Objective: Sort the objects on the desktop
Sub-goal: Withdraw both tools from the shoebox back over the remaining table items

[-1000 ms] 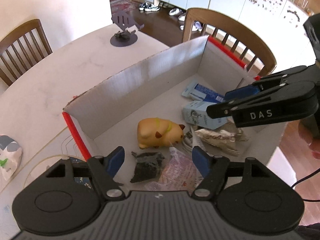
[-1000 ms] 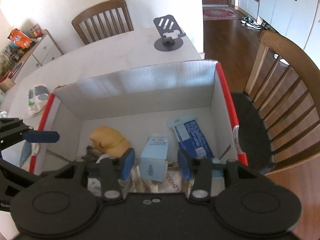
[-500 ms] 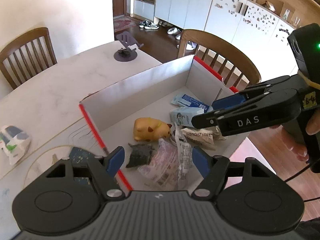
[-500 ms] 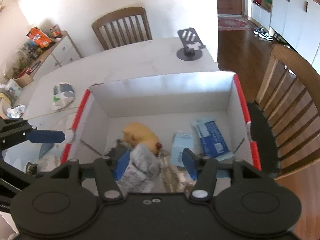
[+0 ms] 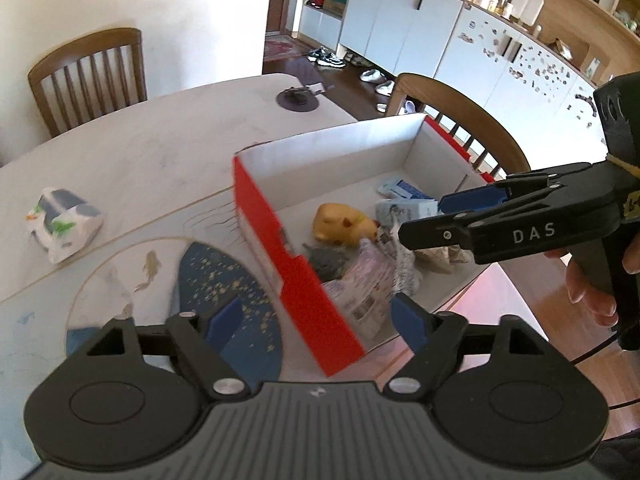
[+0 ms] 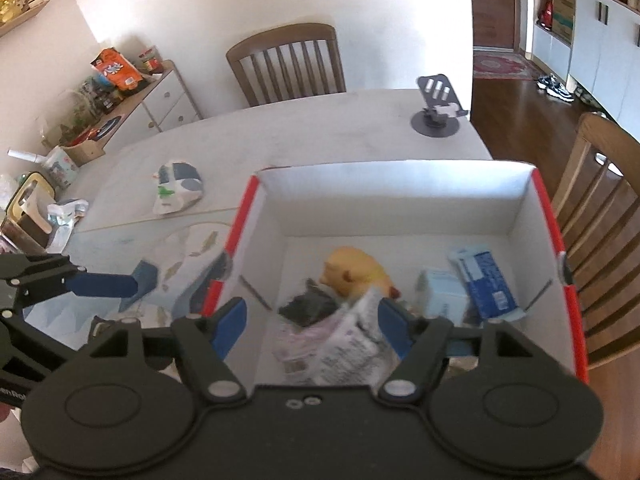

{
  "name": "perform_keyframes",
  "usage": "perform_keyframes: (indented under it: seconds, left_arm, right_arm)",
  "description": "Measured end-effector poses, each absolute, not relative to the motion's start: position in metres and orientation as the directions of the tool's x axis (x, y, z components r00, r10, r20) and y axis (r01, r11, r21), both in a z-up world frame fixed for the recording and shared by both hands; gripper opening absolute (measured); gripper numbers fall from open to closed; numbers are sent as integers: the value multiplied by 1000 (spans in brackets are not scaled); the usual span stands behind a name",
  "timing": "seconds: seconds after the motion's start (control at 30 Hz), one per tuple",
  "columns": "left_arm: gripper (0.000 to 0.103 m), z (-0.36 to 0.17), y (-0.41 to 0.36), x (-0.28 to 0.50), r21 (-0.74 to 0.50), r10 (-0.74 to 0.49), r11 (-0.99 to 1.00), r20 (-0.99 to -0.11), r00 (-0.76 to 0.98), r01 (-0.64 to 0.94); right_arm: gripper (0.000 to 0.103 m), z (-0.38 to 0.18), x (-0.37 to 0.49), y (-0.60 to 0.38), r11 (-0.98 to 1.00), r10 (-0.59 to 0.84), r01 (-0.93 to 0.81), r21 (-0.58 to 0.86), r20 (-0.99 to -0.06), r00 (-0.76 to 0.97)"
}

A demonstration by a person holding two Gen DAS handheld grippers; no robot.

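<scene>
Left gripper [image 5: 316,322]: jaws spread, just opened wider, nothing between the pads; poised over the near red corner of the box [image 5: 280,236]. Right gripper [image 6: 310,320]: jaws likewise spread, just opened wider, nothing gripped; above the box's near end. Inside the box: yellow toy [image 6: 356,274], grey wad [image 6: 308,304], crinkled wrapper [image 6: 352,344], pale blue carton [image 6: 440,294], blue packet [image 6: 486,280]. Outside, left of the box on the table [image 6: 320,128]: tissue pack [image 6: 176,192], well apart; fish-patterned mat [image 5: 168,280] alongside the box. Phone stand [image 6: 438,108] at the far table edge.
</scene>
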State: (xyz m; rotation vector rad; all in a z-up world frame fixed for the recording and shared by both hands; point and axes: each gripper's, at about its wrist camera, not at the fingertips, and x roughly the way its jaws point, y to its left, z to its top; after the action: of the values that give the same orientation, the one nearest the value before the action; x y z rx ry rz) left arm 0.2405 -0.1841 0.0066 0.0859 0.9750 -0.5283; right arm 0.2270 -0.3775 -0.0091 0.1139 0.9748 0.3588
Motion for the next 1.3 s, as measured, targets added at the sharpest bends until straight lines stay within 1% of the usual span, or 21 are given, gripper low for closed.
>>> perform_keyframes:
  seconds: [0.13,0.2,0.3,0.47,0.6,0.9,1.07,1.3]
  left_arm:
    - [86,4,-164,237,-173,-390,875,-804,449,451]
    - [93,2,-154,236,-170,-385,878,-805,451,447]
    - [98,-2,-139,234,-172,-385,878,-808,447,446]
    - [99,-8,-110,230,-172,-380,880,-813,441,442]
    - [102,-15,-83,227,-160,-359,892,-819,448,422]
    - [103,-39,-27,221,-167,-322,917,-846,424,362]
    - [102,-50,-4,219,-152,-279,939,-861,425,308]
    - [103,-67,20,219,-189,-270,955,-870,412,227]
  right_arm:
    - [73,-5,226,-356,928,362,-275,251,-780,510]
    - [73,-3,225,-344,924,369,-292,246,-775,514]
    - [74,-3,224,-326,923,368,-299,240,-775,514]
    - [76,-6,224,-294,930,345,-294,219,-793,501]
    - [76,-7,227,-269,932,336,-298,207,-799,499]
    - [76,-15,235,-219,926,342,-320,201,-806,483]
    - [76,-20,243,-191,916,347,-354,188,-813,467]
    - [76,-27,267,-160,898,365,-397,188,-822,436]
